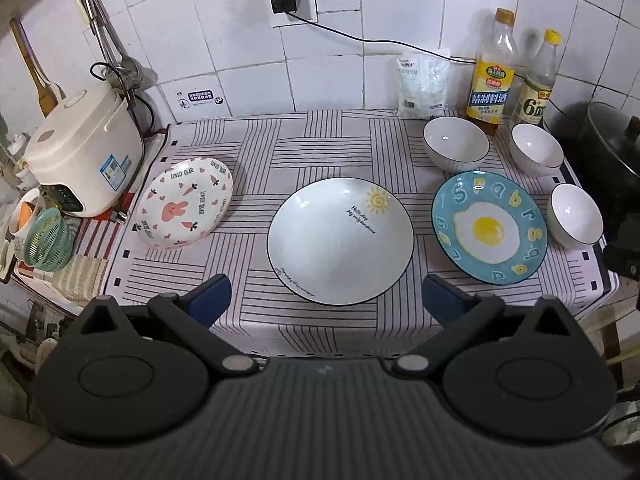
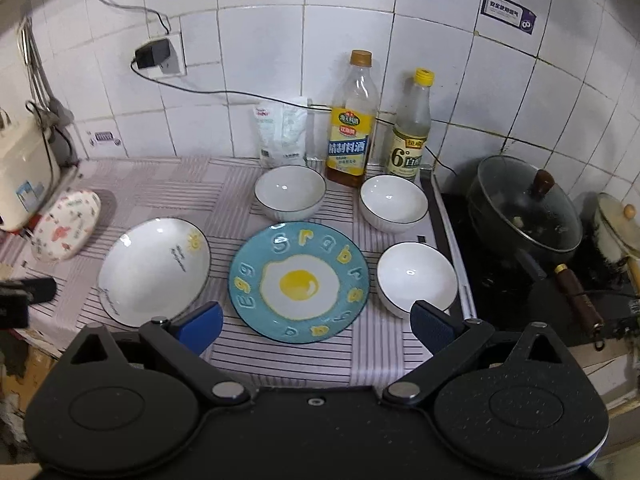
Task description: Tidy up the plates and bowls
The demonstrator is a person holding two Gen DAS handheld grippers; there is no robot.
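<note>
Three plates lie in a row on the striped cloth: a pink rabbit plate (image 1: 185,201) (image 2: 66,225) at left, a white sun plate (image 1: 340,240) (image 2: 154,270) in the middle, a blue fried-egg plate (image 1: 489,227) (image 2: 299,281) at right. Three white bowls stand around the blue plate: back left (image 1: 456,142) (image 2: 290,191), back right (image 1: 537,149) (image 2: 393,201), and right (image 1: 576,215) (image 2: 417,278). My left gripper (image 1: 326,300) is open and empty above the table's front edge before the white plate. My right gripper (image 2: 316,326) is open and empty before the blue plate.
A rice cooker (image 1: 82,156) and a green basket (image 1: 46,240) stand at left. Two bottles (image 2: 352,120) (image 2: 410,124) and a white bag (image 2: 282,130) line the tiled wall. A lidded black pot (image 2: 524,212) sits on the stove at right. A cable runs along the wall.
</note>
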